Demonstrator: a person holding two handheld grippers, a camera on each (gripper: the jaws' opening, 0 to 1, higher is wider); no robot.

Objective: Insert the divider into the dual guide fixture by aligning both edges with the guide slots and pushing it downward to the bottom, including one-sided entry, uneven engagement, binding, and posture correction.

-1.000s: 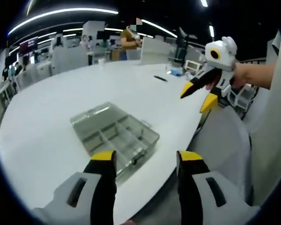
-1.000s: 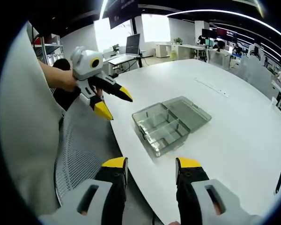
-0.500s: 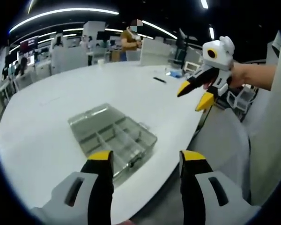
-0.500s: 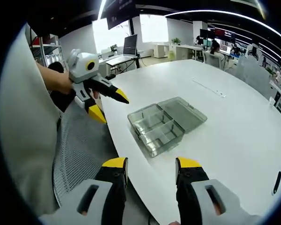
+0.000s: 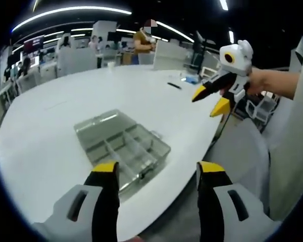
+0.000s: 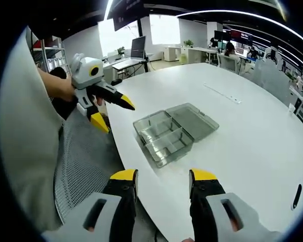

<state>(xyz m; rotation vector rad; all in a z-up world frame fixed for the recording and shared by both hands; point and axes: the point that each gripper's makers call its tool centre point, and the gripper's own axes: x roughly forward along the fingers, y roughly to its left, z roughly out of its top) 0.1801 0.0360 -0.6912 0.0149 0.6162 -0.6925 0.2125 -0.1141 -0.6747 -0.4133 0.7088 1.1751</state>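
Both claws hang empty, jaws apart: the left claw (image 5: pixel 156 174) above the tabletop (image 5: pixel 50 126) edge, the right claw (image 6: pixel 163 180) likewise. The clear compartment box (image 5: pixel 122 147), lid open, lies at twelve o'clock of each. No divider is gripped; insertion looks not yet begun.

- In the left gripper view, the near corner of the clear plastic compartment box (image 5: pixel 122 147) slips behind the left gripper's (image 5: pixel 158 171) yellow-tipped jaw.
- The thin dividers inside that box blur together; whether any stands loose cannot be told.
- The right gripper (image 5: pixel 215 98) comes in from the side, its holder's arm cut off by the picture's edge.
- In the right gripper view, a small dark object (image 6: pixel 296 196) on the white round table (image 6: pixel 252 131) is too small to name.
- The grey mesh chair (image 6: pixel 83 166) is cut off below by the right gripper's own body.
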